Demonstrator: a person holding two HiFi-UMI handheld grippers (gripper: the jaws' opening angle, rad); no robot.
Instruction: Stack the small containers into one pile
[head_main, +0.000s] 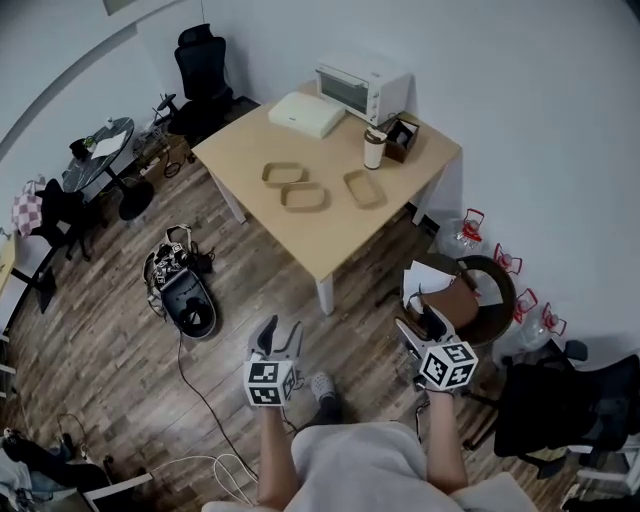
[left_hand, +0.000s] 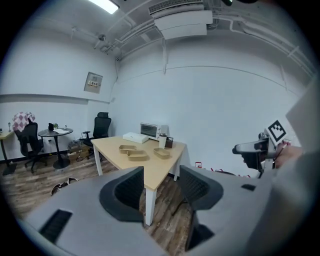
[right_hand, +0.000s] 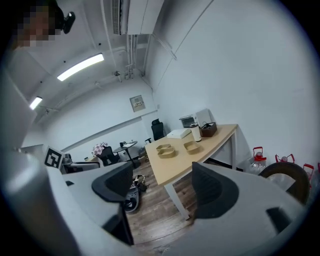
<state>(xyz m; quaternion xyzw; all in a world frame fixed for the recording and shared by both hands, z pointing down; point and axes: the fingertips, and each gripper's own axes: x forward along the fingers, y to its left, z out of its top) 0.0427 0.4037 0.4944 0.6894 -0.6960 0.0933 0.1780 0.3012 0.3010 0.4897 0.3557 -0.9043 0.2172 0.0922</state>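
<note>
Containers (head_main: 304, 197), three in all, are seen lying unstacked on the tabletop (head_main: 330, 245). Two lie close together at the left, though whether they touch cannot be told. The third container (head_main: 363, 187) lies apart at the right, near a cup (head_main: 374, 148). The left gripper (head_main: 277, 332) and right gripper (head_main: 425, 322) are held over the floor, well short of the tabletop, each with jaws spread and nothing between them. Stacking is judged not yet begun. Several faults can be foreseen. A thin rim may be pinched askew, so that a container tilts or slips. The cup may be knocked during the reach. A container may be seated crooked in the pile.
</note>
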